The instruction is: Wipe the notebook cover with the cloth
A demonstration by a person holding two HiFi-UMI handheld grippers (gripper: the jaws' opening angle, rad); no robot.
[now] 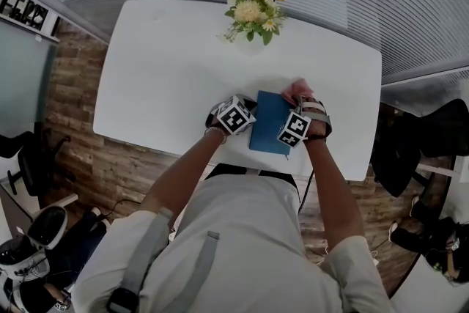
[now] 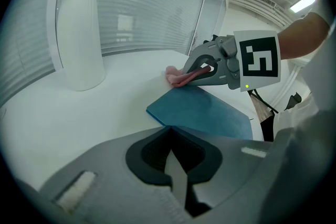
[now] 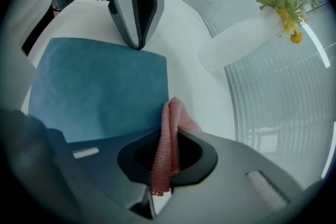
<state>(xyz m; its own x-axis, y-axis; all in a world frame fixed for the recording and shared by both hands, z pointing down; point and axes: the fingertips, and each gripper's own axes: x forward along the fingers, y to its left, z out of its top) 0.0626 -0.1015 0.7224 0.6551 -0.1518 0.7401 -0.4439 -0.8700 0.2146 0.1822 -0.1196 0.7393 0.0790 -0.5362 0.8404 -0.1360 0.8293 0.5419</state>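
Observation:
A blue notebook (image 1: 269, 121) lies closed on the white table (image 1: 161, 77), near its front edge. My right gripper (image 1: 302, 102) is shut on a pink cloth (image 3: 169, 139), which hangs at the notebook's far right corner (image 3: 157, 60) and touches the table there. In the left gripper view the cloth (image 2: 178, 77) shows pinched in the right gripper (image 2: 202, 66) just past the notebook (image 2: 202, 113). My left gripper (image 1: 242, 108) is shut with nothing in it, its tips pressing the notebook's left edge (image 2: 168, 124).
A white vase of yellow flowers (image 1: 253, 11) stands at the table's far edge, behind the notebook. A dark office chair (image 1: 418, 135) sits to the right of the table. Ribbed glass walls close off the back.

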